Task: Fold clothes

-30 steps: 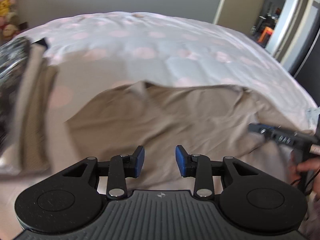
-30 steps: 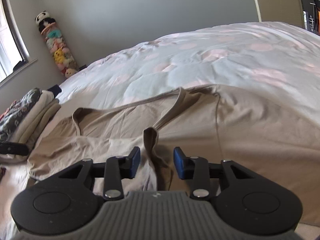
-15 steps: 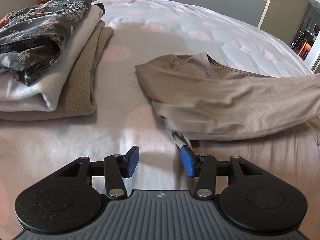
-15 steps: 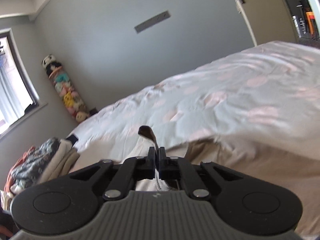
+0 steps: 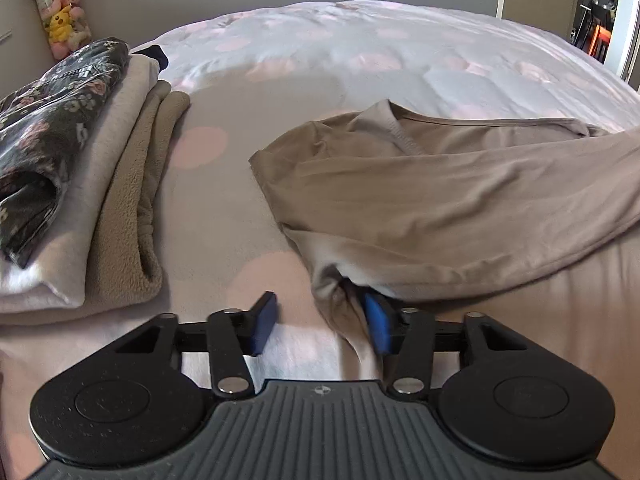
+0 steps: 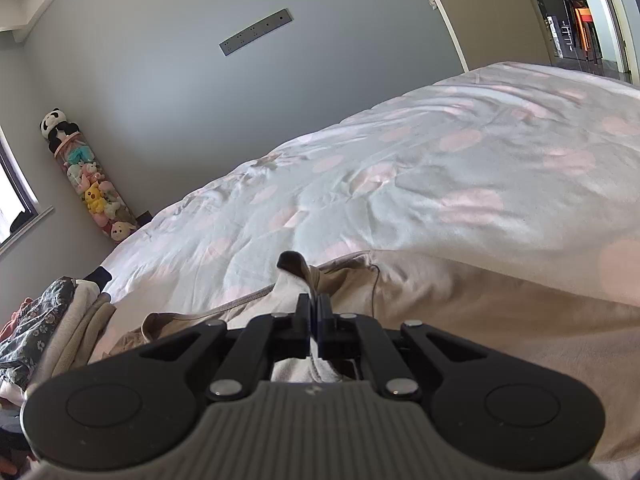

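The tan shirt (image 5: pixel 460 200) looked a thin, matt, smooth knit. At nine o'clock, the folded stack (image 5: pixel 80 184) showed nubby fleece under printed cloth. The left gripper (image 5: pixel 320 326) was matt black plastic with shiny metal rivets.

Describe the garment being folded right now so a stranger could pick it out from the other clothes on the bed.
Start at the bed with the pink-dotted duvet. On its near left sits a stack of folded clothes; to the right of that lies the taupe top, spread out loose. Unlike the stacked pieces, it is plain, thin, unfolded, and shows a stitched neckline.
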`<state>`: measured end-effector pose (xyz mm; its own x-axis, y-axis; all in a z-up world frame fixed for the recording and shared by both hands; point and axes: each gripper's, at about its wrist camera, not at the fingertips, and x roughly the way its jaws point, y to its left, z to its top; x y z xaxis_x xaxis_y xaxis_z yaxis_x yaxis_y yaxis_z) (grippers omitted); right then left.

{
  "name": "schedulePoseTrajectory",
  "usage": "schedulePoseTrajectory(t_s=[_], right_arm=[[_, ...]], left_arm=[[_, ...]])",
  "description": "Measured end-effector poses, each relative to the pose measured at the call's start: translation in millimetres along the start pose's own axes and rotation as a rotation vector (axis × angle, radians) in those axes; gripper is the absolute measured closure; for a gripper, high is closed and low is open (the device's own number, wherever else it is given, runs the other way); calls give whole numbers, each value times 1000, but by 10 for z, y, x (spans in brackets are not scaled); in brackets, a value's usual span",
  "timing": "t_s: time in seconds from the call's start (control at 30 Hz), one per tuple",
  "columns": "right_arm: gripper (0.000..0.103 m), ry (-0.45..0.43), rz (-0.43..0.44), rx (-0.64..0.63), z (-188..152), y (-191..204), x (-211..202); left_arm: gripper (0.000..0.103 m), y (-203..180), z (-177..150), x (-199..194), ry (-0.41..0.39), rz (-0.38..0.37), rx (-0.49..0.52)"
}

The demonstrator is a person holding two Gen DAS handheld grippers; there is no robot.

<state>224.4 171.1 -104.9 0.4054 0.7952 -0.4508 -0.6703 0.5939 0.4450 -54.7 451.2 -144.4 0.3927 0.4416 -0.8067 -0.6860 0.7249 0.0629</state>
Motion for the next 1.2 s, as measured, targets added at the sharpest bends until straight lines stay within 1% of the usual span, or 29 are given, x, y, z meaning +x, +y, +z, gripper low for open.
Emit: schedulePoseTrajectory(t_s=[0.03, 0.07, 0.1, 0.2, 0.3, 0.37, 0.43, 0.5, 0.53, 0.6, 0.67, 0.73, 0.77, 0.8, 0.83, 0.9, 1.0, 1.03, 1.1, 1.13, 1.17, 1.2], right_arm=[[99, 6, -5, 1, -2, -4, 15], [99, 17, -14, 3, -5, -9, 40], [99, 32, -26, 4, -12, -14, 62], [99, 58, -52, 3, -34, -13, 100], [99, 94, -94, 0, -50, -13, 136], [100, 149, -144, 11, -87, -60, 196], [100, 196, -173, 23, -149, -136, 259], [100, 216, -182, 26, -199, -176, 300], [100, 220, -184, 25, -214, -184, 313], [100, 223, -185, 17, -227, -181, 324], [100, 226, -185, 16, -222, -182, 328], [99, 230, -185, 16, -218, -186, 336], [99, 230, -185, 15, -215, -183, 337], [99, 231, -185, 14, -213, -180, 335], [99, 231, -186, 12, -212, -174, 331], [99, 231, -187, 8, -208, -157, 322], [99, 230, -183, 3, -199, -146, 323], [99, 230, -180, 2, -196, -145, 321], [98, 231, -172, 4, -195, -157, 327], [95, 232, -167, 7, -194, -166, 332], [93, 233, -163, 9, -194, -174, 336], [92, 231, -156, 15, -191, -186, 336]], left_arm=[[79, 19, 25, 3, 0, -10, -9], [94, 34, 50, -12, 1, -17, -14], [97, 45, 67, -44, -3, -14, -9], [99, 113, 76, -159, -19, 22, 11], [99, 249, 25, -152, 15, 22, -8], [99, 285, -33, -103, 34, 19, -16], [96, 301, -62, -68, 39, 22, -27], [90, 320, -54, -76, 43, 19, -32], [87, 344, -35, -104, 47, 9, -36], [78, 397, -1, -172, 58, -18, -46], [76, 455, 38, -279, 61, -58, -49], [66, 500, 108, -369, 46, -87, -46], [57, 521, 147, -412, 36, -100, -45], [54, 542, 201, -431, 22, -107, -47], [54, 563, 268, -417, 9, -106, -54], [54, 621, 414, -288, 3, -102, -104], [58, 707, 611, -26, 2, -105, -198], [58, 719, 662, 70, 4, -103, -218], [58, 716, 739, 251, 14, -79, -225], [59, 719, 758, 321, 18, -73, -233], [62, 725, 771, 382, 21, -74, -243], [68, 730, 781, 429, 20, -82, -248]])
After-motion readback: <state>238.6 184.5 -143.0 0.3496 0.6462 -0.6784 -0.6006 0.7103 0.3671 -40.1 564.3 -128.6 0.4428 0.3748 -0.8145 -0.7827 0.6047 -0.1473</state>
